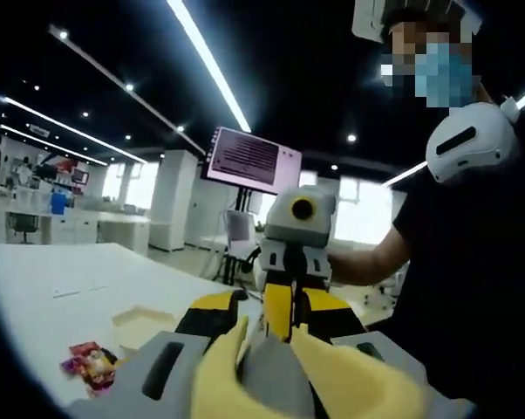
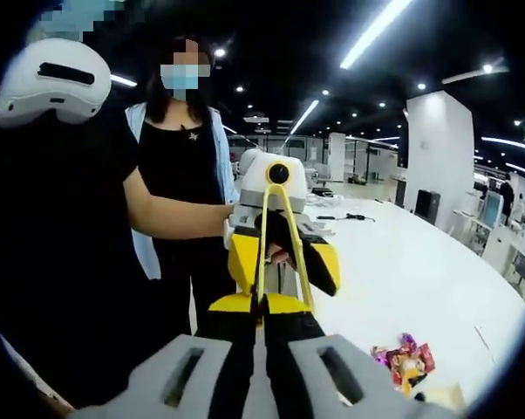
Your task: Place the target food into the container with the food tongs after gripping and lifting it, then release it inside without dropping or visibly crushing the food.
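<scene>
Both grippers are raised above a white table (image 1: 88, 288) and face one another. In the left gripper view, the left gripper (image 1: 267, 371) rises from the lower edge with its jaws drawn close together around the handle end of the yellow food tongs (image 1: 277, 307), whose two arms run forward from between the jaws toward the right gripper (image 1: 299, 301), seen head-on beyond them. In the right gripper view, the right gripper (image 2: 261, 327) has its dark jaws pressed together on the yellow tips of the tongs, where the two thin arms converge; the arms then spread and rise as a narrow loop to the left gripper (image 2: 276, 253), which a hand (image 2: 280, 249) holds opposite. The tongs are thus gripped at both ends and hang in the air, carrying nothing. The target food, a small heap of brightly wrapped snacks (image 1: 90, 365), lies on the table low and to the left of the left gripper's jaws, well apart from them; in the right gripper view it lies low and to the right of the jaws. Just beside the heap stands a pale, shallow open container (image 1: 145, 325), empty as far as can be seen. A second person (image 2: 188, 157) stands behind the grippers.
</scene>
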The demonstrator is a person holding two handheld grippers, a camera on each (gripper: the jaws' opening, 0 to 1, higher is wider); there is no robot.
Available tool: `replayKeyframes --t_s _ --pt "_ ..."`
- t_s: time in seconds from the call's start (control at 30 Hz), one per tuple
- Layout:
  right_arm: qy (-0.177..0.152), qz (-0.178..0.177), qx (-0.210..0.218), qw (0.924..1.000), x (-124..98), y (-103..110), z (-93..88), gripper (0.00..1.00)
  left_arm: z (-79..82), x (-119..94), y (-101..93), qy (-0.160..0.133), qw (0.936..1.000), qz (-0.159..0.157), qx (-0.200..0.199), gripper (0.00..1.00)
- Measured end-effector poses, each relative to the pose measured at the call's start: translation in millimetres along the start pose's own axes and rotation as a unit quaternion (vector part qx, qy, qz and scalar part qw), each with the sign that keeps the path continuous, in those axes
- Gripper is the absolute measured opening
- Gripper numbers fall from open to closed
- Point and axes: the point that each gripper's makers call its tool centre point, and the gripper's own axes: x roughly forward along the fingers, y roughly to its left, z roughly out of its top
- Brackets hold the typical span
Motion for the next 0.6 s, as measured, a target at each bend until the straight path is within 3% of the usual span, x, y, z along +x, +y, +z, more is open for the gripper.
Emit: replayKeyframes --t_s 0.17,0.4,0.5,0.6 --pt "0.001 -0.004 0.003 1.0000 -6 -1 -3.0 0.03 2.9 -2 2.1 -0.008 1.0000 0.005 -0.002 0.25" --pt "0.000 -0.011 0.013 0.9999 -7 -2 -7.3 0.11 18.5 -6 3.1 -0.044 0.9989 0.012 -0.007 0.25" --pt "-0.011 -0.007 -0.005 0.9999 -3 -1 -0.9 0.02 15.6 -2 -0.2 -0.037 0.9993 0.007 -0.004 0.25" --pt "-0.011 -0.011 -0.006 0.9999 -3 -1 -0.3 0.02 18.4 -3 -0.4 -0.041 0.9991 0.008 -0.006 0.25"
